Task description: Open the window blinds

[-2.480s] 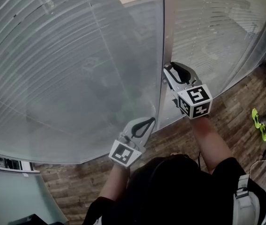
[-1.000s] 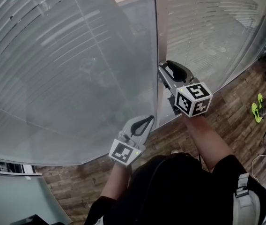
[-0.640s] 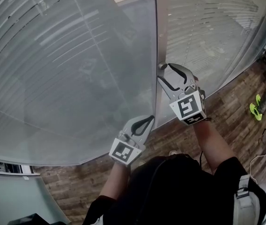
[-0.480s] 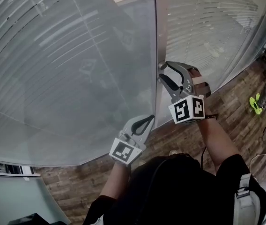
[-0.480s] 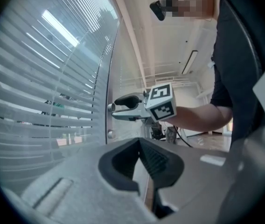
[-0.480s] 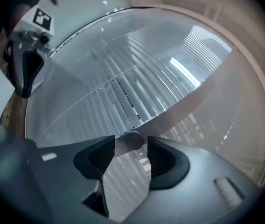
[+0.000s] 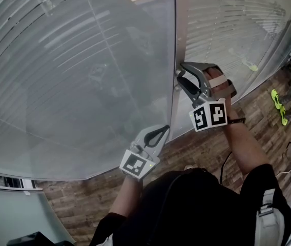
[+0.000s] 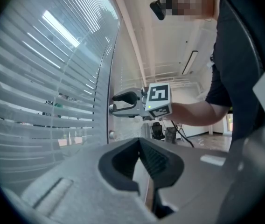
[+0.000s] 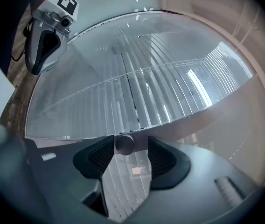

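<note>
Grey slatted blinds (image 7: 74,60) hang behind a curved glass wall, split by a metal post (image 7: 179,29). My right gripper (image 7: 179,80) is at the post, rolled on its side. In the right gripper view a small round metal knob (image 9: 124,144) sits between the jaws of this gripper (image 9: 128,143). The jaws are opening; there is a gap beside the knob on the right. My left gripper (image 7: 162,131) hangs lower, beside the post's foot, shut and with nothing in it (image 8: 140,141). The left gripper view shows the right gripper (image 8: 113,103) against the post.
A second blind-covered glass panel (image 7: 232,24) stands to the right of the post. Another small knob (image 8: 111,135) sits lower on the post. Brown wood floor (image 7: 84,199) runs along the glass foot; a yellow-green item (image 7: 276,100) lies at the far right.
The right gripper has rolled about a quarter turn at the knob, its marker cube swinging round, and its jaws have spread wider. The left gripper has stayed still.
</note>
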The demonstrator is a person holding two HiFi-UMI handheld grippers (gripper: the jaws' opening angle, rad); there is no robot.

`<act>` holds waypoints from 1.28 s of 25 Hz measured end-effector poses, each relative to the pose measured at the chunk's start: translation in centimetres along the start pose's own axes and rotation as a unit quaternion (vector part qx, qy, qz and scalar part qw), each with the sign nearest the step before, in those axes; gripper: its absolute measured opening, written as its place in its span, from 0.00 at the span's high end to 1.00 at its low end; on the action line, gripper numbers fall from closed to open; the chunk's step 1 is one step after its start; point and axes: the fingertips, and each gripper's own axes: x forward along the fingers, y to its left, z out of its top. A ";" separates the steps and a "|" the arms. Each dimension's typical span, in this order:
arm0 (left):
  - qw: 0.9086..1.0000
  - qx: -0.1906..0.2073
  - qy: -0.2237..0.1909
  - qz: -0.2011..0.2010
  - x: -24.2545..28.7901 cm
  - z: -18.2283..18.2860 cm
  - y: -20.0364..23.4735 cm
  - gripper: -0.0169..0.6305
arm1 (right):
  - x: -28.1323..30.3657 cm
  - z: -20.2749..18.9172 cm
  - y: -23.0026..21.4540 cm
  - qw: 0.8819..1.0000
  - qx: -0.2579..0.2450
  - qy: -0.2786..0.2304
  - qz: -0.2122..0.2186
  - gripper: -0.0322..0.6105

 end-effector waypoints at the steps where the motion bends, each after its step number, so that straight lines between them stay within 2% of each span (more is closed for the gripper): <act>1: 1.000 0.001 -0.002 0.001 0.0 0.1 0.0 0.97 | 0.0 0.0 0.1 1.000 -0.003 0.001 0.000 0.61; 7: 1.000 0.000 -0.006 0.011 -0.4 0.4 0.6 0.97 | 0.3 -0.1 0.4 1.000 -0.008 0.009 -0.004 0.67; 9: 1.000 0.002 -0.004 0.011 -0.4 0.3 0.5 0.97 | 0.3 -0.1 0.8 1.000 -0.009 0.010 -0.003 0.75; 21: 1.000 0.001 0.000 0.017 -1.0 0.0 0.6 0.97 | 0.5 0.0 0.8 0.999 0.033 0.007 -0.006 0.75; 27: 1.000 0.000 0.001 0.020 -1.2 -0.1 0.6 0.97 | 0.5 -0.1 0.3 0.992 0.126 0.001 -0.002 0.75; 30: 1.000 -0.002 0.001 0.024 -1.4 -0.1 0.6 0.97 | 0.4 -0.2 -0.1 0.981 0.194 -0.006 -0.004 0.75; 32: 1.000 -0.002 0.002 0.028 -1.7 -0.2 0.8 0.97 | 0.3 -0.3 -0.3 0.969 0.248 -0.013 -0.004 0.75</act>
